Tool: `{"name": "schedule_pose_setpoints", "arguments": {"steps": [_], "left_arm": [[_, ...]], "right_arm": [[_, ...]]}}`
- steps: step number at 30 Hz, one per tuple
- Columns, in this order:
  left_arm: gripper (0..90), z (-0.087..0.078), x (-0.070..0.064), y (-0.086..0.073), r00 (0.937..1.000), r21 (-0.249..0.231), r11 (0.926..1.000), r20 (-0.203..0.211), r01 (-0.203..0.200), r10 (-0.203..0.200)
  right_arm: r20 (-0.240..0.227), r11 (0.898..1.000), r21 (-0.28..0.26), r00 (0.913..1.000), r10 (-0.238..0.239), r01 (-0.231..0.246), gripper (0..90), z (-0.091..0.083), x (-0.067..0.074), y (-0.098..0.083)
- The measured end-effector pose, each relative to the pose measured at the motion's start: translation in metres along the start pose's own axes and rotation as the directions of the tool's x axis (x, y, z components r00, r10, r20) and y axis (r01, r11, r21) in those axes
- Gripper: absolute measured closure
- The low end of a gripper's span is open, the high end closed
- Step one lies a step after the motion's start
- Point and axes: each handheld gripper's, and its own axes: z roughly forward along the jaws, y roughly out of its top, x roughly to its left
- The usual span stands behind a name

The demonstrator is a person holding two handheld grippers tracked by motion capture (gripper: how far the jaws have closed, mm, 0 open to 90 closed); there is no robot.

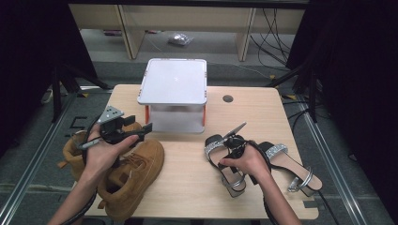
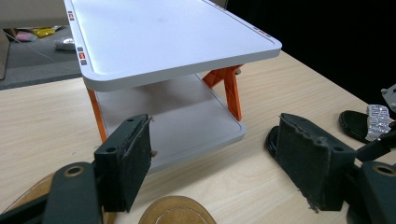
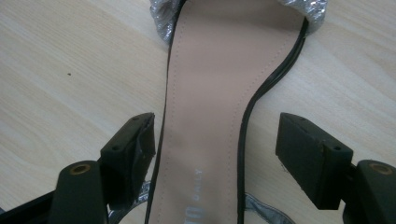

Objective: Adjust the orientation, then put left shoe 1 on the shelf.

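Dark curtains close off both sides of the room, and cables trail over the grey floor behind a light wooden table [image 1: 187, 178]. Near the table's far edge, about midway along it, stands a white 2-level rack [image 1: 173, 80] on orange legs; both its shelves are bare.

At the table's near left corner lie 2 tan boots [image 1: 136, 171], one partly over the edge, the other nearer the middle with its toe pointing toward the rack. The left gripper [image 1: 145, 130] hangs just above them, aimed at the rack's lower shelf. Its jaws are spread with nothing between them; in the left gripper view [image 2: 215, 156] a boot's rim shows below the pads and the rack fills the space ahead.

Toward the near right corner lie 2 black sandals with silver glitter straps. The left sandal [image 1: 225, 161] sits under the person's right hand, and the right sandal [image 1: 293, 166] lies just beside it, closer to the table's right edge. The right gripper [image 1: 234, 133] points down over the left sandal. In the right gripper view [image 3: 215, 144] its jaws stand wide apart on either side of the beige insole [image 3: 210, 93]; the left pad is at the sole's edge, the right pad clear of it.
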Motion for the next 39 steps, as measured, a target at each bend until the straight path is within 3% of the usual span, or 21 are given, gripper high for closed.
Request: {"name": "schedule_pose_setpoints", "arguments": {"steps": [1,3,4,12,15,16,18,24,25,27,28,29,30,34,38,39], "left_arm": [[25.8,0.001,0.000,0.001,1.0000,0.001,1.0000,-0.001,0.001,-0.001],[25.9,0.001,0.000,0.002,1.0000,0.003,1.0000,-0.002,0.001,-0.001],[25.8,0.003,0.002,0.005,1.0000,-0.002,1.0000,-0.002,-0.004,0.004],[27.5,0.011,0.016,0.024,0.9994,-0.021,0.9997,-0.030,-0.016,0.015],[32.5,0.014,0.020,0.029,0.9992,-0.021,0.9997,-0.038,-0.012,0.011],[33.1,0.015,0.023,0.035,0.9991,-0.029,0.9995,-0.043,-0.009,0.008],[36.6,0.017,0.025,0.040,0.9991,-0.044,0.9990,-0.042,0.000,-0.002],[46.0,0.029,0.033,0.054,0.9991,-0.067,0.9975,-0.035,0.022,-0.025],[47.5,0.033,0.036,0.056,0.9987,-0.064,0.9975,-0.040,0.029,-0.032],[53.4,0.038,0.039,0.058,0.9984,-0.062,0.9975,-0.043,0.034,-0.037],[55.7,0.048,0.045,0.061,0.9975,-0.042,0.9987,-0.062,0.030,-0.032],[59.5,0.048,0.045,0.061,0.9975,-0.042,0.9987,-0.062,0.030,-0.032],[63.1,0.060,0.051,0.062,0.9964,-0.010,0.9997,-0.081,0.023,-0.024],[74.2,0.079,0.056,0.062,0.9965,0.034,0.9990,-0.080,0.027,-0.025],[80.4,0.092,0.056,0.061,0.9936,0.074,0.9972,-0.112,-0.008,0.017],[81.3,0.095,0.057,0.060,0.9927,0.081,0.9966,-0.119,-0.013,0.022]], "right_arm": [[0.011,1.000,0.006,0.9998,0.017,-0.017,28.7,0.000,0.000,0.000],[0.018,1.000,0.020,0.9998,-0.006,0.006,28.4,0.000,-0.001,0.000],[0.021,1.000,0.015,0.9996,0.019,-0.019,28.3,-0.001,0.001,-0.001],[0.023,1.000,0.003,0.9997,0.004,-0.004,28.3,-0.003,-0.003,0.001],[0.017,1.000,0.000,0.9998,0.009,-0.009,28.3,-0.001,-0.002,0.000],[0.008,1.000,0.024,1.0000,0.004,-0.004,28.3,-0.001,-0.004,0.001],[0.010,1.000,-0.001,0.9999,0.012,-0.012,28.6,-0.003,-0.003,0.001],[0.013,1.000,0.009,0.9997,0.018,-0.018,28.6,-0.005,-0.002,0.001],[0.024,0.999,0.001,0.9991,-0.035,0.035,28.6,-0.004,-0.005,0.001],[0.019,1.000,0.008,0.9997,-0.017,0.017,28.6,-0.004,-0.004,0.001],[0.016,1.000,0.002,0.9998,0.015,-0.015,28.6,-0.003,-0.001,0.000],[0.016,1.000,0.002,0.9998,0.015,-0.015,28.6,-0.003,-0.001,0.000],[0.018,1.000,0.007,0.9998,0.013,-0.013,28.5,-0.001,-0.001,0.000],[0.009,1.000,0.010,0.9999,0.005,-0.005,28.4,0.002,0.002,0.001],[0.019,1.000,0.015,0.9998,0.002,-0.002,28.1,0.004,0.004,0.003],[0.025,1.000,0.021,0.9995,0.021,-0.022,28.0,0.004,0.005,0.003]]}}
